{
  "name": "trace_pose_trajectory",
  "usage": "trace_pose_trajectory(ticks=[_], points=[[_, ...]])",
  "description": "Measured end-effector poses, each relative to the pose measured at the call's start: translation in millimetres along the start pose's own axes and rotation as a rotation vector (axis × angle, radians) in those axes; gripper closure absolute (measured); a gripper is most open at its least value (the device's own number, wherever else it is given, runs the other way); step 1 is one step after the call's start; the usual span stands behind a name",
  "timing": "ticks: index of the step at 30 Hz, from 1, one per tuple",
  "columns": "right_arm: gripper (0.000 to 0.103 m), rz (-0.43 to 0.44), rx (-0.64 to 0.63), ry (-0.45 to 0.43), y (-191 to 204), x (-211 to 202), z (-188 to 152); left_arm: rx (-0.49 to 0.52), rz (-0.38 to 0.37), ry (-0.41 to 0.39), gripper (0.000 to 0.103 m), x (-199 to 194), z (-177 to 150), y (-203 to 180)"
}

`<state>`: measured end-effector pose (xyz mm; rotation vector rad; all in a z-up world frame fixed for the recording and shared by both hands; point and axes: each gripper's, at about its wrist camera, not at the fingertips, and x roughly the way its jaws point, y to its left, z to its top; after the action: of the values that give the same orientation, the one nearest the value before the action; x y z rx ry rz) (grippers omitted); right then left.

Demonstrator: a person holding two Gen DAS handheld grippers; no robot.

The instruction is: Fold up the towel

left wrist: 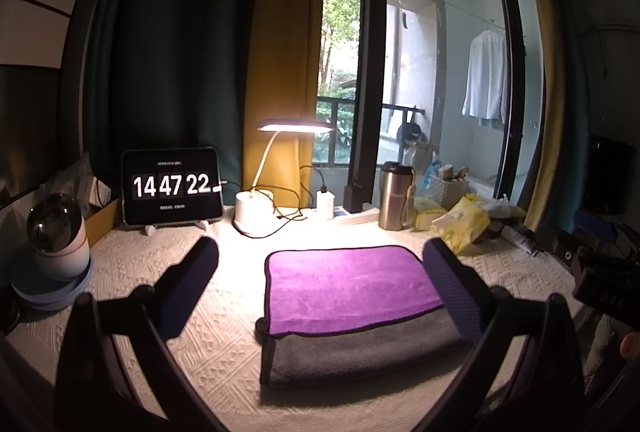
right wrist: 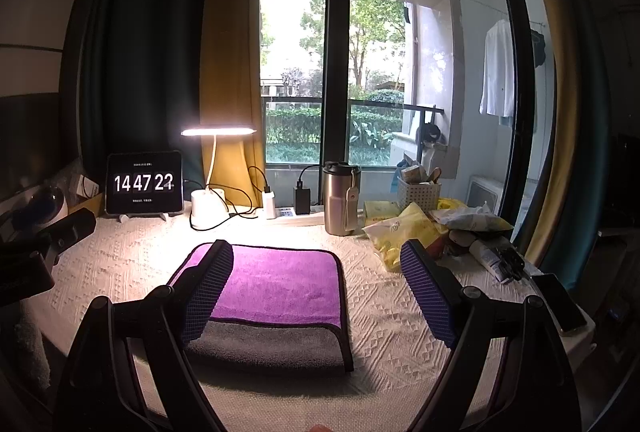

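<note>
Purple-grey towel (left wrist: 352, 296) folded, corner hidden behind right gripper (right wrist: 316, 292)

- The towel (left wrist: 352, 284) is showing a purple face over a grey one, edged in dark piping.
- The worktop cloth (right wrist: 400, 316) is showing cream with a raised diamond weave.
- The curtains (left wrist: 280, 44) are hanging mustard yellow beside dark green.
- The tumbler (right wrist: 340, 200) is gleaming steel with a black lid.
- The gripper pads (right wrist: 426, 292) are showing blue-violet dotted texture.
</note>
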<state>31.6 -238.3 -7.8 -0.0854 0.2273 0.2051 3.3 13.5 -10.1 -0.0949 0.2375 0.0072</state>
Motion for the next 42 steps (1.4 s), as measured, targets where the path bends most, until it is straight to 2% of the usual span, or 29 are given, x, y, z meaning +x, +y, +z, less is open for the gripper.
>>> trace_pose_trajectory(ticks=[6, 20, 30, 33, 38, 40, 42], points=[[0.015, 0.013, 0.001, 0.022, -1, 6, -3, 0.0, 0.011, 0.037, 0.0, 11, -8, -2], [0.016, 0.041, 0.042, 0.174, -14, 55, -22, -0.009, 0.027, 0.23, 0.001, 68, -42, -4], [0.025, 0.071, 0.053, 0.28, -23, 90, -38, -0.029, 0.062, 0.348, 0.002, 103, -63, 6], [0.026, 0.081, 0.052, 0.307, -26, 98, -43, -0.033, 0.059, 0.388, 0.01, 115, -69, 8], [0.035, 0.097, 0.047, 0.349, -30, 115, -51, -0.048, 0.063, 0.476, 0.02, 137, -84, 11], [0.039, 0.101, 0.046, 0.366, -32, 121, -54, -0.055, 0.071, 0.511, 0.029, 145, -91, 14], [0.042, 0.109, 0.047, 0.382, -34, 128, -59, -0.064, 0.077, 0.542, 0.034, 151, -98, 16]])
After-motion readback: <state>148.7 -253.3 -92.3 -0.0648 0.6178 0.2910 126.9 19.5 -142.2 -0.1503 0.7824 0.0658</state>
